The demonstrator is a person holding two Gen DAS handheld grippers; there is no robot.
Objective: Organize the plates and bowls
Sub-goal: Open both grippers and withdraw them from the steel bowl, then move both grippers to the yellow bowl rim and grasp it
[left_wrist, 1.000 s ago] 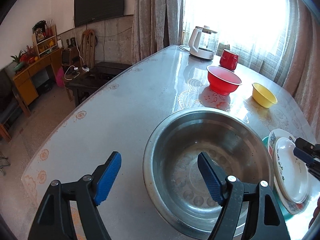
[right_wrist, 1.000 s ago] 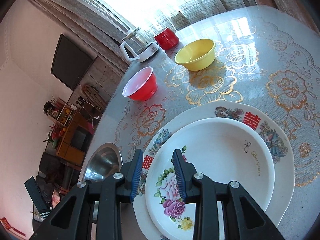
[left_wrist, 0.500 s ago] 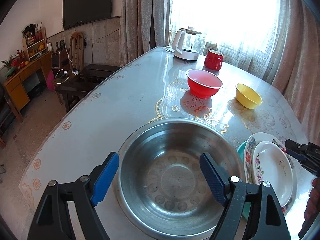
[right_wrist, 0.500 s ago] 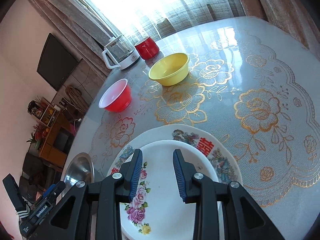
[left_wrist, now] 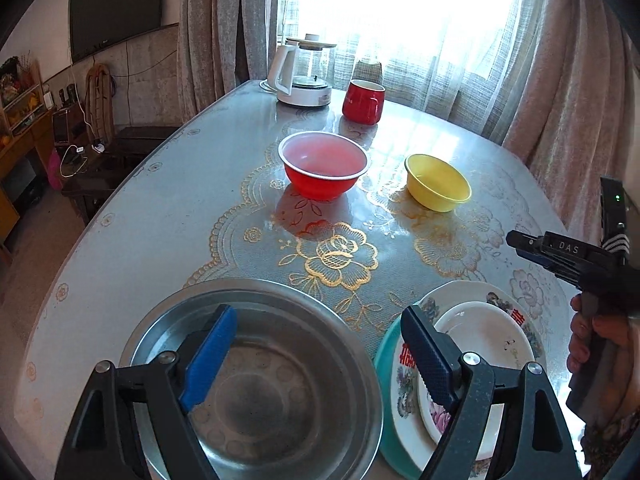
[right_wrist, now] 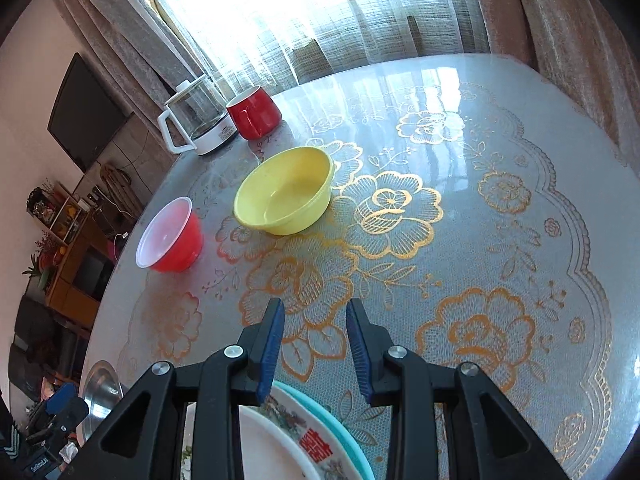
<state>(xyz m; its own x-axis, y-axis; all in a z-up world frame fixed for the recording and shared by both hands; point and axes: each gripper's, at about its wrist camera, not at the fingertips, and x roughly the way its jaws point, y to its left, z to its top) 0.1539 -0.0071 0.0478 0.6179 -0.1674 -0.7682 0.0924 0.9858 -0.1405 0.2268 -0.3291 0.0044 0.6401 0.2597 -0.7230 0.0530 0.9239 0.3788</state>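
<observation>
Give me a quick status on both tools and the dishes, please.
Left tool open, empty, over the steel basin. Right tool open, empty, above the plate stack. Red bowl and yellow bowl loose; nothing in the way.

Left-wrist view: basin [left_wrist: 256, 380] at lower left; stacked plates [left_wrist: 480, 344] lower right, just beside it. Two bowls [left_wrist: 324, 164] mid-frame — kettle [left_wrist: 304, 76] and mug [left_wrist: 363, 101] behind, all on the table [left_wrist: 160, 208].
</observation>
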